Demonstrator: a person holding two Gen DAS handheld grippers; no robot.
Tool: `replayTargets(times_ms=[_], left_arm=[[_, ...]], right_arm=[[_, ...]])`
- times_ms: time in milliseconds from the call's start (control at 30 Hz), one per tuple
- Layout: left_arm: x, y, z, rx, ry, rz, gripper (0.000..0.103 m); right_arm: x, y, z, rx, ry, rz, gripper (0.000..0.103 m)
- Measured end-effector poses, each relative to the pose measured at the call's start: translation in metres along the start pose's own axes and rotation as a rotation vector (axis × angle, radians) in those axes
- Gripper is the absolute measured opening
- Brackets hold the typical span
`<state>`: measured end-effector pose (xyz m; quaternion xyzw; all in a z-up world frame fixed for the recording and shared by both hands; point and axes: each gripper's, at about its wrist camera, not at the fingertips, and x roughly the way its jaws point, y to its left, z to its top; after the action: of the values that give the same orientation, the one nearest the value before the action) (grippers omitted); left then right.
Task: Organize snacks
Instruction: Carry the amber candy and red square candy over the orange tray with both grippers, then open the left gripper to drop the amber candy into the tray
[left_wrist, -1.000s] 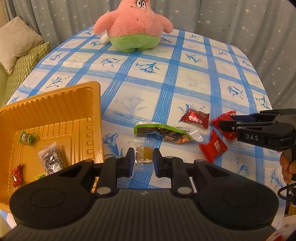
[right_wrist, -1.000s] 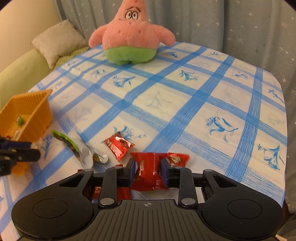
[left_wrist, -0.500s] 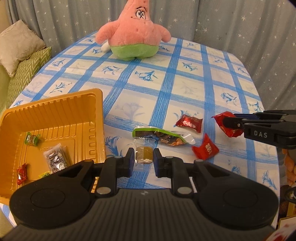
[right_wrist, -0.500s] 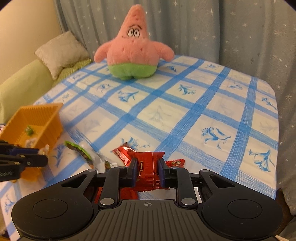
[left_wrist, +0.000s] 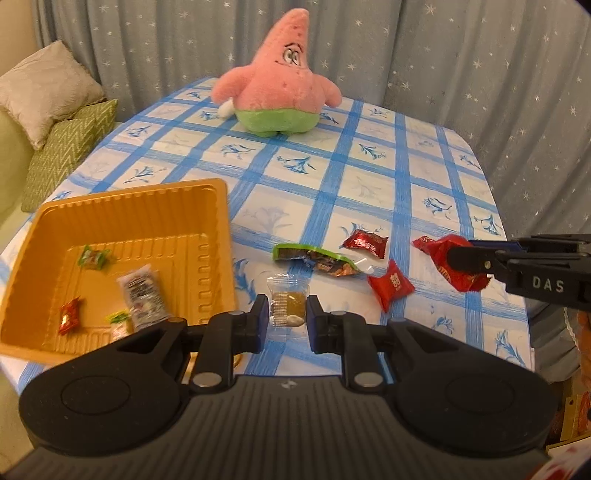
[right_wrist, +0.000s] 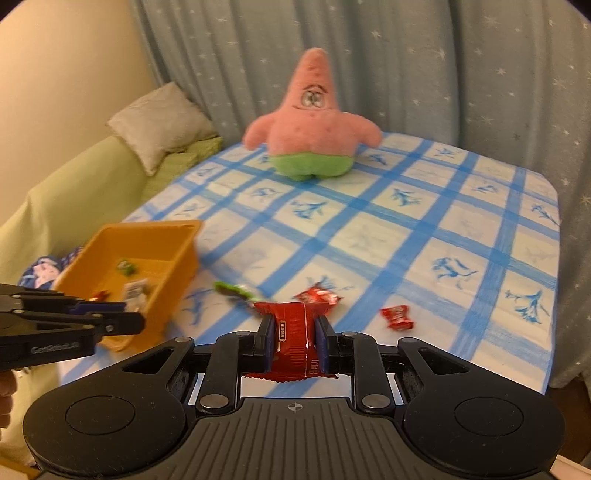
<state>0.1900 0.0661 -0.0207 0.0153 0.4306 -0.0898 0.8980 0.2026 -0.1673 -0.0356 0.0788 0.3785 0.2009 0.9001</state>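
Note:
My left gripper (left_wrist: 283, 317) is shut on a clear packet with a brown snack (left_wrist: 287, 305), held above the table beside the orange tray (left_wrist: 218, 236). My right gripper (right_wrist: 294, 339) is shut on a red snack pack (right_wrist: 293, 338), lifted above the table; it also shows in the left wrist view (left_wrist: 458, 269). The tray holds several small wrapped snacks (left_wrist: 142, 297). On the blue-checked cloth lie a green-edged snack bag (left_wrist: 314, 258) and two red candies (left_wrist: 365, 242), (left_wrist: 391, 284).
A pink star plush toy (left_wrist: 275, 88) sits at the table's far end. Cushions (left_wrist: 48, 96) lie on a sofa to the left. Starred curtains hang behind. The table's right edge (left_wrist: 517, 295) is close to my right gripper.
Both grippers have risen and pulled back from the table with their snacks. The right gripper lifted the red pack off the cloth and turned left toward the tray.

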Motion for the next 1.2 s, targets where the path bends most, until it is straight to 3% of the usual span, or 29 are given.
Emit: replayTargets(times_ms=[300,733,1000,1200], left_arm=[[-0.034,0.035,-0.017,-0.056,-0.023,0.064,0.019],[-0.057,0.093,-0.029,-0.129,-0.044,0.163,0.019],[-0.052,0.123,-0.024,-0.147,-0.046,0.197,0.019],[-0.039,0.137,-0.014,-0.138,-0.041,0.199,0.019]], right_arm=[[-0.012,0.056,-0.007,-0.070,0.012,0.125,0.023],[0.010,0.127,0.001,-0.144,0.021,0.253,0.023],[0.036,0.158,0.015,-0.155,0.015,0.273,0.023],[0.062,0.172,0.024,-0.136,0.014,0.226,0.023]])
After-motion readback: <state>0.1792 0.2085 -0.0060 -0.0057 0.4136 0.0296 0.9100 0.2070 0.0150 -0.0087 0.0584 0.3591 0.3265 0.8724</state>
